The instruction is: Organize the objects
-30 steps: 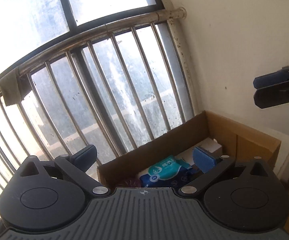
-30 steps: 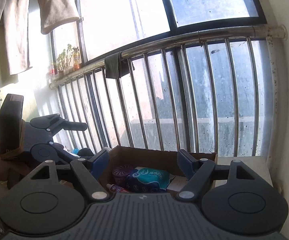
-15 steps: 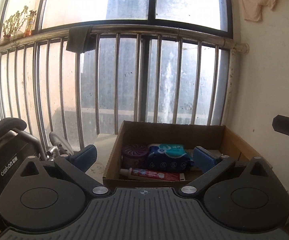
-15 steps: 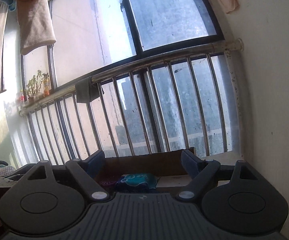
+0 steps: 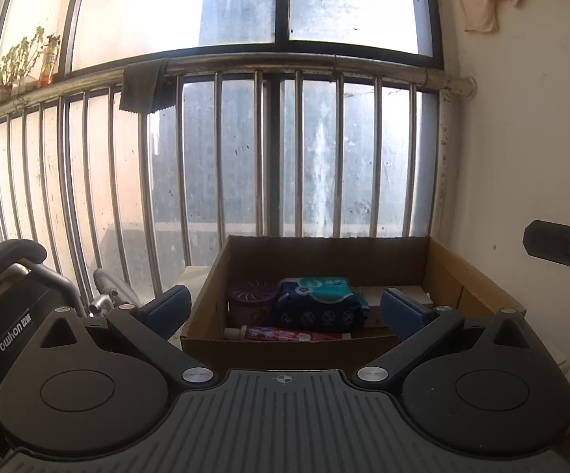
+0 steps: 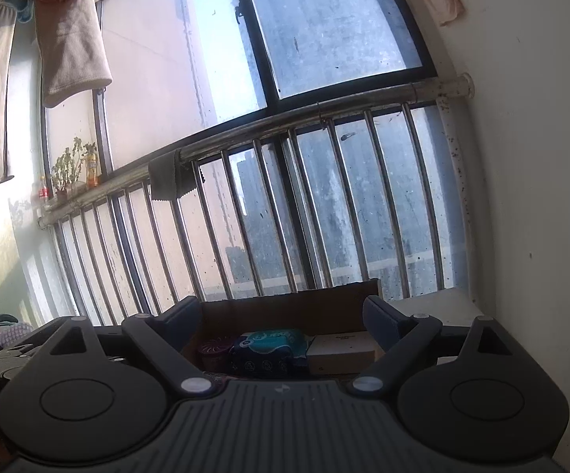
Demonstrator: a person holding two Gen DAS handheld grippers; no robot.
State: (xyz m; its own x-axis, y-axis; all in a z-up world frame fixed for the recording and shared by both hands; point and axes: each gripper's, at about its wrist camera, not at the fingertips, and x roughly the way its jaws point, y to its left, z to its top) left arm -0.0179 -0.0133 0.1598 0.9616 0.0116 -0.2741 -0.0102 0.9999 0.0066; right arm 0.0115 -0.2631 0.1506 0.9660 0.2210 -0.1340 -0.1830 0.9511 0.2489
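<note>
An open cardboard box (image 5: 446, 268) stands by the window railing, against the white wall. Inside it lie a purple round container (image 5: 251, 301), a blue and teal tissue pack (image 5: 316, 301), a red toothpaste tube (image 5: 288, 333) and a white box (image 5: 395, 293). My left gripper (image 5: 285, 309) is open and empty, held in front of the box. My right gripper (image 6: 283, 321) is open and empty, also facing the cardboard box (image 6: 288, 307); the tissue pack (image 6: 269, 345) and white box (image 6: 342, 349) show between its fingers. Part of the right gripper shows at the left wrist view's right edge (image 5: 560, 246).
A metal railing (image 5: 285, 157) with a dark cloth (image 5: 145, 86) hung on it runs behind the box. A white wall (image 5: 529, 157) is on the right. A black device labelled owhon (image 5: 9, 315) sits at the left. Clothes (image 6: 68, 39) hang above left.
The left gripper has swung from a tilted view to face the box squarely and has pulled back a little. The right gripper has tilted upward; the box sits lower in its view.
</note>
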